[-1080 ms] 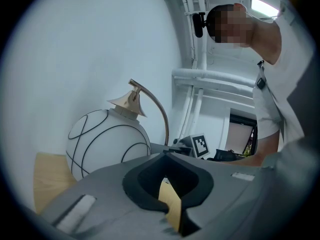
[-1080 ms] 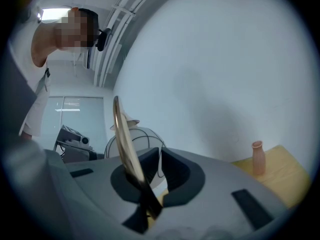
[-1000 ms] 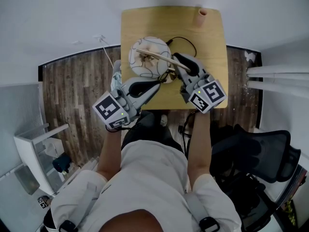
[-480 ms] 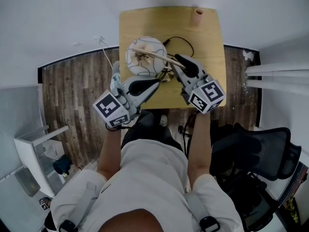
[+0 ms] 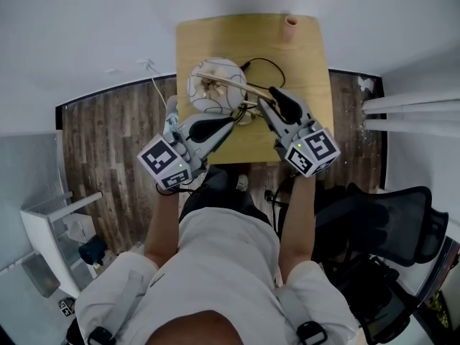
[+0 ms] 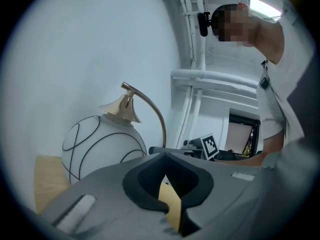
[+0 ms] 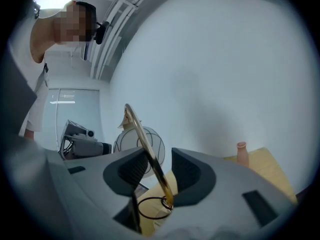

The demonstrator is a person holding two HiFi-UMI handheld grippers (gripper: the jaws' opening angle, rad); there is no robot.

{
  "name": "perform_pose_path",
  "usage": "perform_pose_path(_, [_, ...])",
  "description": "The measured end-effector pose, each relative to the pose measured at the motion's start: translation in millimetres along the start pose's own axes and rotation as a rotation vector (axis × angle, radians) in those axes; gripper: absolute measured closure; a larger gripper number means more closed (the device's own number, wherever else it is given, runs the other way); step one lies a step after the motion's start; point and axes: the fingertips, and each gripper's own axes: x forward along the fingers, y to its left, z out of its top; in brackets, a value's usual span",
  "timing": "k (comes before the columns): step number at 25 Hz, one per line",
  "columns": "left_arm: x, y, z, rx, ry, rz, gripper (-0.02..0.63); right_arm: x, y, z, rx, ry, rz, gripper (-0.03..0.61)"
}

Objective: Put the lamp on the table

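The lamp [image 5: 214, 92] is seen upright on the far left part of the wooden table [image 5: 305, 70]. Its curved brass arm [image 7: 144, 143] is found between the jaws of the right gripper [image 5: 272, 100], which are held apart and not pressed on it. The jaws of the left gripper [image 5: 228, 125] are almost together, just near of the white globe [image 6: 99, 146], with nothing gripped.

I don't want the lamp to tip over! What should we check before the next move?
1. Lamp over the table, not the floor: ok.
2. Right gripper gripping the lamp's gold arm: not ok, the jaws are apart with the arm loose between them.
3. Left gripper free to help: ok, jaws together, holding nothing.
4. Small vase out of the way: ok, at the far edge, apart from the lamp.
5. Lamp fully set down and steady: cannot tell.
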Motion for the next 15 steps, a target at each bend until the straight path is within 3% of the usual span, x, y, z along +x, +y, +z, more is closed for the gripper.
perform_pose_path(8, [-10.4,-3.2,11.3,0.025,-0.017,0.024,0.614,-29.5,9.5,22.7,-0.004,-0.066,-0.068,0.433])
perform_pose_path(15, [-16.2,-16.7,19.3,0.049,-0.032,0.044,0.614,-58.1,27.0,47.7,-0.051,-0.122,-0.082,0.522])
